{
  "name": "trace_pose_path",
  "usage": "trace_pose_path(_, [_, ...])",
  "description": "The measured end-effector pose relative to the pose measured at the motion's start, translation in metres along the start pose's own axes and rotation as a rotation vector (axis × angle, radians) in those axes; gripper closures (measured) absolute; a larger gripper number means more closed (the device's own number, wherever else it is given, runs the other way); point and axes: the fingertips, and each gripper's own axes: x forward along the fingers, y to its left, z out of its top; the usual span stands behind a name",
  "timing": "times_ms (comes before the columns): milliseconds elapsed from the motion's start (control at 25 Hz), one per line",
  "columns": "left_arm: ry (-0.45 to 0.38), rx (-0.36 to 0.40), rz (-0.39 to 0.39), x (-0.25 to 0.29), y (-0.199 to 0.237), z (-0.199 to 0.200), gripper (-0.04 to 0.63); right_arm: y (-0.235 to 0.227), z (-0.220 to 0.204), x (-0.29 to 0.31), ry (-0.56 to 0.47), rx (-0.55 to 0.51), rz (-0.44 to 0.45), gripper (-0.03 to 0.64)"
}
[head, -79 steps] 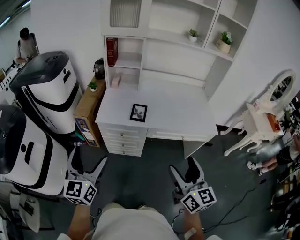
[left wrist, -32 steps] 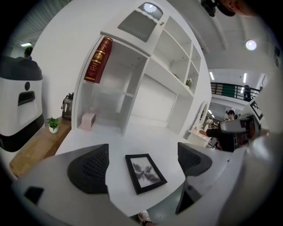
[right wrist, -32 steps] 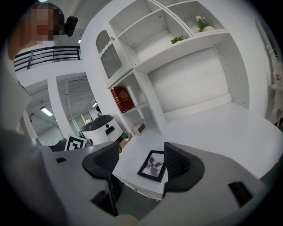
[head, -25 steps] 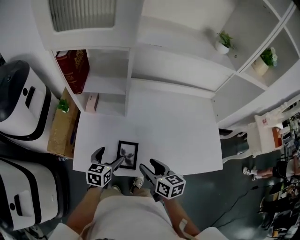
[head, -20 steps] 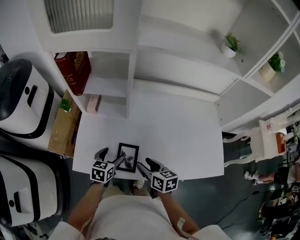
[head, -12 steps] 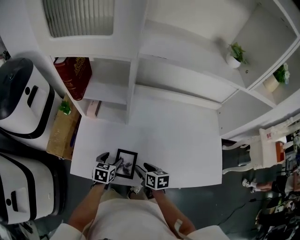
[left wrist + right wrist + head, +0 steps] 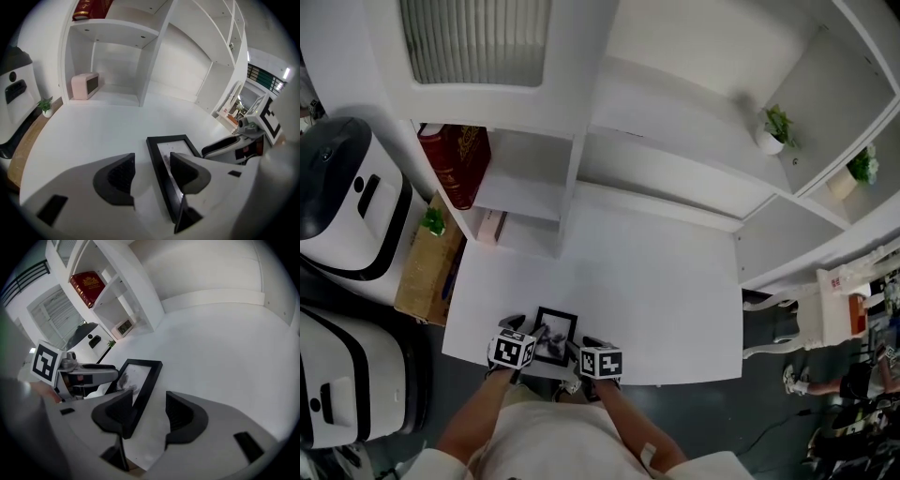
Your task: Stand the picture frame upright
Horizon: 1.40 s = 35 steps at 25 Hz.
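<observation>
At the near edge of the white desk point(image 7: 656, 281), the left gripper point(image 7: 151, 172), jaws just closing, and the right gripper point(image 7: 149, 414) straddle opposite rails of the black rectangular picture frame point(image 7: 555, 336). All jaws stand apart, unclamped. The frame lies flat; 2 steps remain: clamp, raise.

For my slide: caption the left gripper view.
Left gripper, jaws just closing, straddles the edge of the flat frame on the desk.

The white desk point(image 7: 661, 291) carries a black picture frame point(image 7: 555, 336), flat near its front.

Photo point(image 7: 554, 338) in frame point(image 7: 557, 327): subj. unclear
</observation>
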Motion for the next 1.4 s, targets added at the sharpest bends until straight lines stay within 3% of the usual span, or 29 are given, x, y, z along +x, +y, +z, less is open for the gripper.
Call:
trace_pose_path(280, [0.013, 0.002, -0.025, 0.004, -0.003, -0.002, 0.368, -0.001, 0.003, 0.002, -0.008, 0.040, -0.021, 0.405])
trace_pose_path(600, [0.012, -0.013, -0.022, 0.002, 0.006, -0.001, 0.393, -0.001, 0.009, 0.009, 0.017, -0.015, -0.064, 0.390])
trace_pose_path(840, [0.001, -0.027, -0.059, 0.007, -0.002, -0.001, 0.447, 0.006, 0.007, 0.012, 0.008, -0.091, -0.105, 0.382])
trace_pose_path(960, [-0.012, -0.039, -0.068, 0.005, -0.004, -0.002, 0.456, 0.016, 0.007, 0.016, 0.005, -0.081, -0.079, 0.388])
trace_pose_path(1200, [0.032, -0.025, -0.141, 0.007, -0.017, -0.010, 0.488, 0.014, 0.008, 0.017, -0.018, -0.063, -0.109, 0.419])
trace_pose_path(1400, [0.020, -0.057, -0.104, 0.007, -0.014, -0.009, 0.497, 0.013, 0.009, 0.018, -0.024, -0.067, -0.131, 0.442])
